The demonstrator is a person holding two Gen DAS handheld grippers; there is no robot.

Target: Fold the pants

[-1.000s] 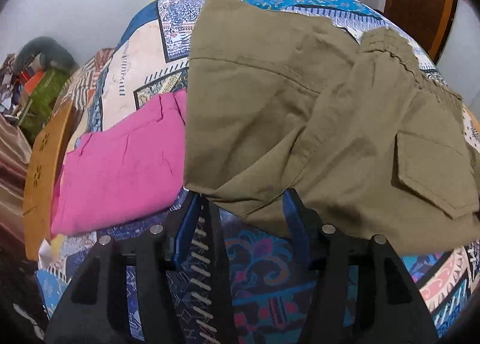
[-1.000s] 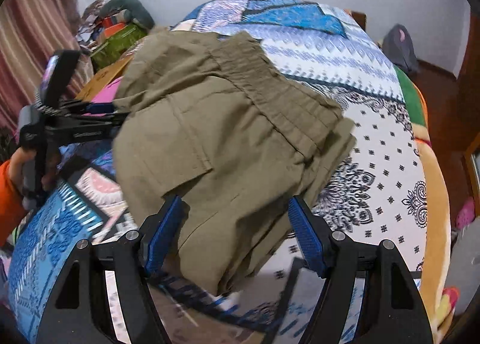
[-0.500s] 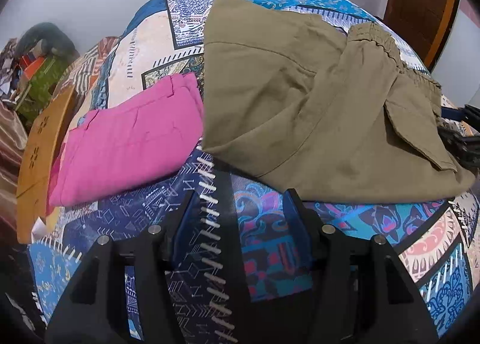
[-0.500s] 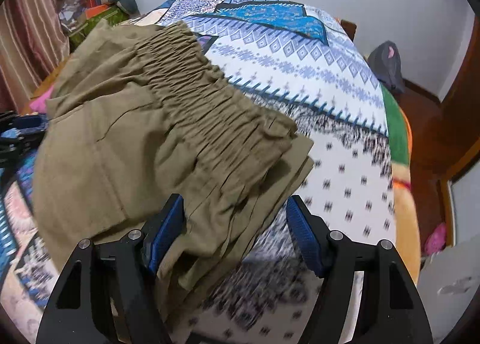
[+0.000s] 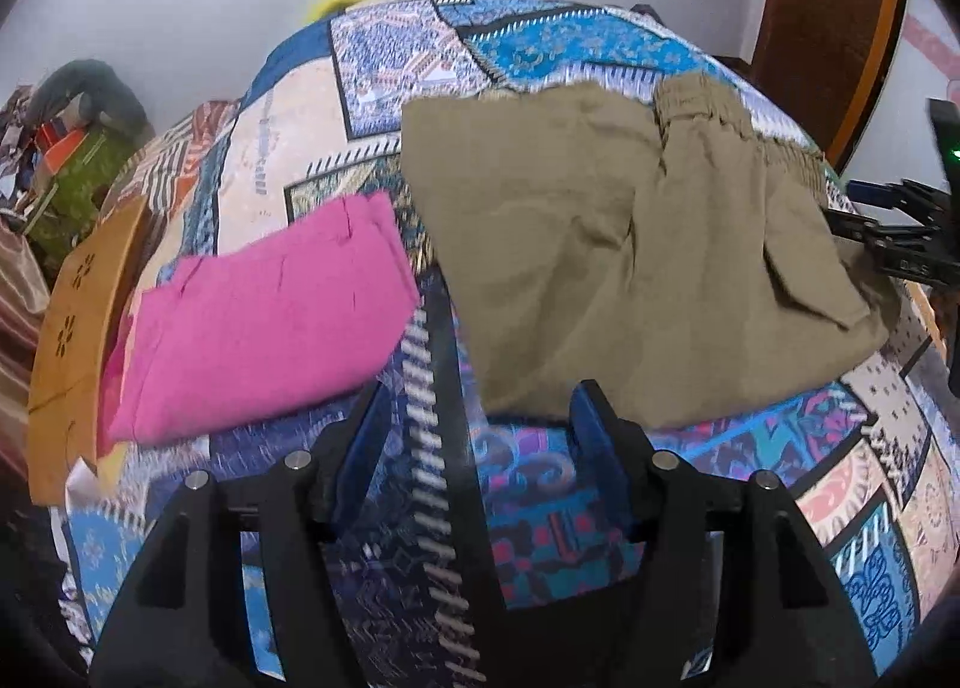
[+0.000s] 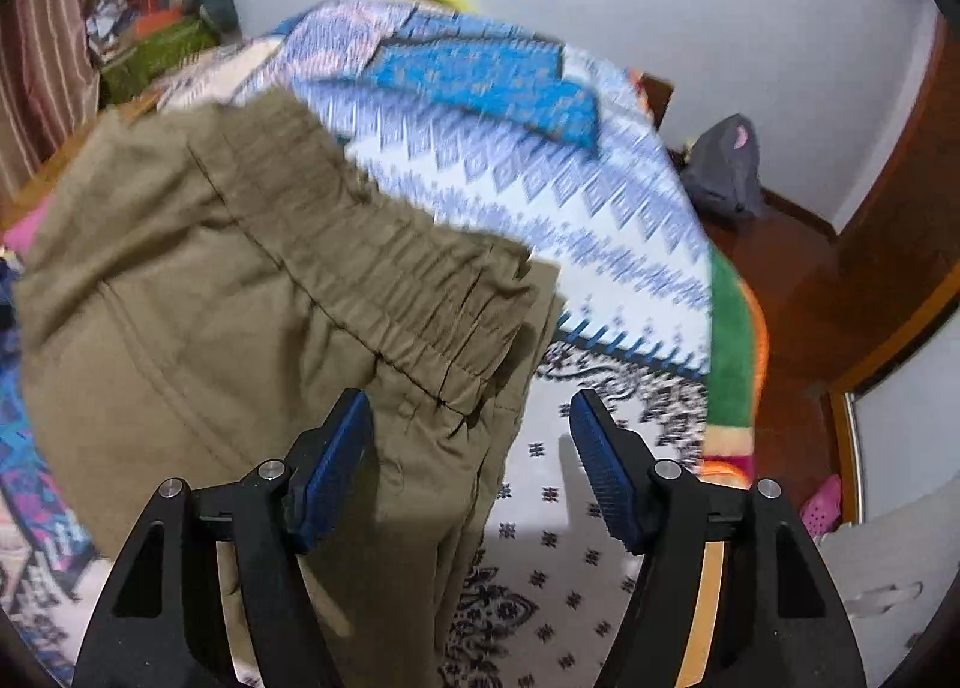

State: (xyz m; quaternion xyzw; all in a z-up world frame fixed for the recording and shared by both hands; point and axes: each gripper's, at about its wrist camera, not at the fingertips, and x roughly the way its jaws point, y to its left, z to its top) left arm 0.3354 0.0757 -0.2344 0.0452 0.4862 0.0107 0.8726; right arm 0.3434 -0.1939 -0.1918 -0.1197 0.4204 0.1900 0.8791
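Folded olive pants (image 5: 630,268) lie flat on the patterned bedspread (image 5: 540,514), with the elastic waistband (image 6: 384,268) toward the right side of the bed. My left gripper (image 5: 480,394) hovers just short of their near edge. Its jaws are opening, and only bedspread and a sliver of the hem show between them. My right gripper (image 6: 469,395) is open above the waistband corner of the pants (image 6: 180,292); cloth lies under its left finger but the pads do not press on it. The right gripper (image 5: 888,235) also shows at the pants' right end.
A folded pink garment (image 5: 264,322) lies left of the pants. A wooden board (image 5: 78,328) and a pile of clothes (image 5: 78,148) stand at the bed's left. On the right the bed drops to a brown floor with a grey bag (image 6: 720,172) and a door (image 5: 828,28).
The pants' near edge has left my left fingers and the pants now lie flat. My left gripper drew back and rose. My right gripper slid right along the waistband.
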